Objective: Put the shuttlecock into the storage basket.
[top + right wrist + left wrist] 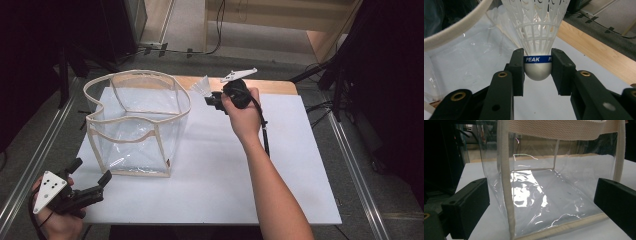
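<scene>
A clear plastic bag point(137, 125) with cream fabric trim stands open on the white table top point(225, 170), left of centre. My right gripper point(210, 98) is shut on a white shuttlecock point(201, 86), held above the table just right of the bag's rim. In the right gripper view its jaws clamp the shuttlecock's point(537, 37) cork base at the blue band, skirt pointing away. My left gripper point(90, 175) stands open near the table's front left corner, aimed at the bag. The left gripper view has the bag's point(544, 192) near corner between its wide-apart jaws, untouched.
A wooden strip point(235, 84) borders the table's far edge. Metal rails point(357, 165) run along both sides of the table on grey carpet. Dark stands and cables point(320, 75) crowd the far right. Bare white table top stretches in front of the bag and to its right.
</scene>
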